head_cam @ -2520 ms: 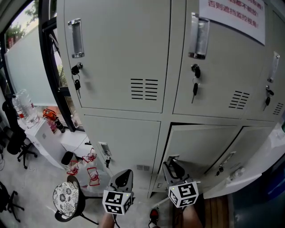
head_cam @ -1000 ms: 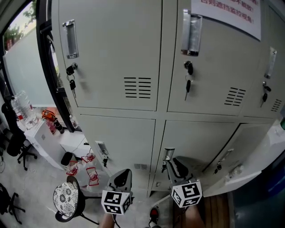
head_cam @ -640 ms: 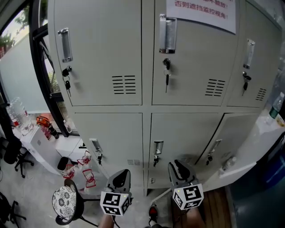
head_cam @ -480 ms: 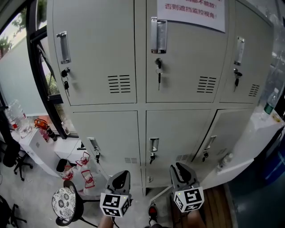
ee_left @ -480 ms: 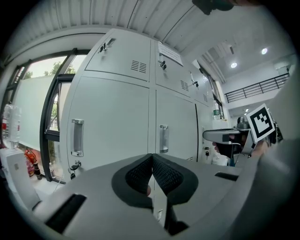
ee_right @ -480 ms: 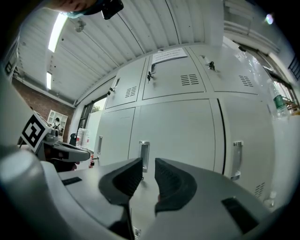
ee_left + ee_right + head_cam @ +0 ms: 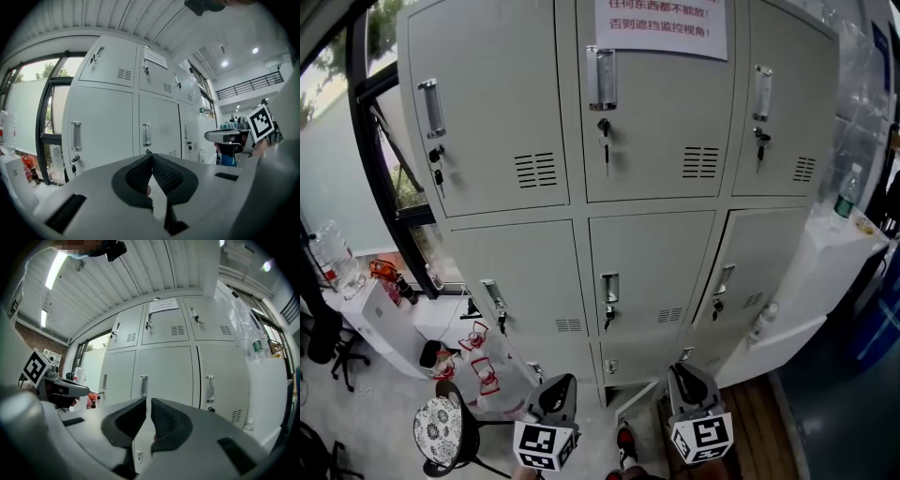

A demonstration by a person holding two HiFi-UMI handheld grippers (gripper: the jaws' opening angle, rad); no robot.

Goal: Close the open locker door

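The grey lockers fill the head view. The lower middle locker door (image 7: 654, 255) lies flush with its neighbours, its handle (image 7: 609, 287) and key on its left side. Both grippers hang low in front of the lockers and touch nothing. My left gripper (image 7: 562, 383) is shut, its pads meeting at the tips (image 7: 152, 157) with nothing between them. My right gripper (image 7: 682, 373) is closing, with a narrow slit still between its pads (image 7: 148, 401) and nothing in it. The same door (image 7: 161, 376) shows beyond the right jaws, well away from them.
A stool with a patterned seat (image 7: 439, 429) stands at the lower left, near red items on the floor (image 7: 483, 367). A white low cabinet (image 7: 825, 272) with a bottle (image 7: 845, 192) on top adjoins the lockers at the right. A paper notice (image 7: 661, 21) hangs on the upper middle door.
The lower middle door, ajar at first, now lies flush. The right gripper has drawn back from it. The view has pulled away from the lockers, and both grippers sit lower.
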